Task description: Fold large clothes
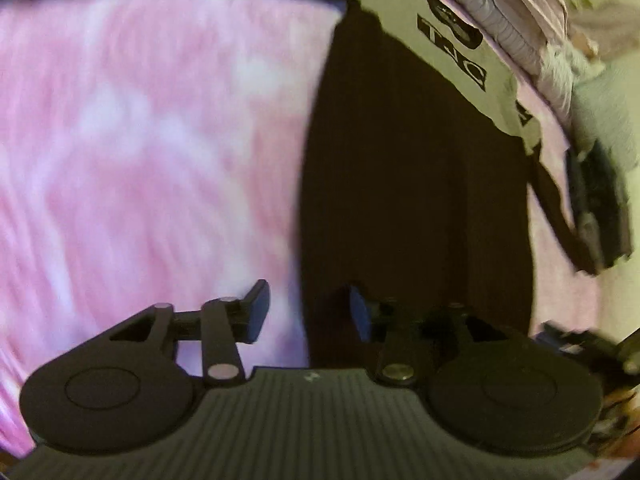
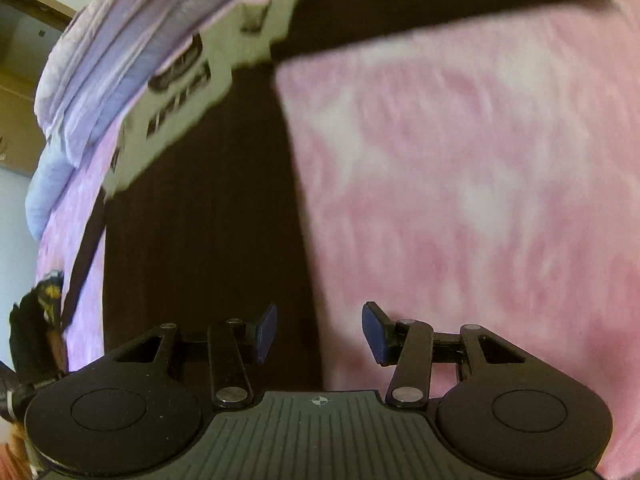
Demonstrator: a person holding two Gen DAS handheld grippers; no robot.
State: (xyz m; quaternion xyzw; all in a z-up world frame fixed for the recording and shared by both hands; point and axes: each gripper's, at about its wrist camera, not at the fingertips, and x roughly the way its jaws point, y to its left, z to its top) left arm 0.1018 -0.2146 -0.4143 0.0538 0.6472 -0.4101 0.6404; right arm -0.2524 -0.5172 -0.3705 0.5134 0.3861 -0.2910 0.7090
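The left gripper (image 1: 306, 314) hangs with jaws apart and empty over the garment's (image 1: 412, 200) left edge; the dark cloth runs lengthwise away across the pink bed (image 1: 140, 140). The right gripper (image 2: 319, 332), likewise parted and empty, straddles its right edge. Neither seems nearer. Blur hides seams, and the printed pale panel (image 2: 180, 84) is perhaps part of it.

Both views motion-blurred; pink bedding (image 1: 140, 140) pattern & garment's print (image 1: 452, 40) unreadable (dark garment (image 2: 200, 220) cut off).
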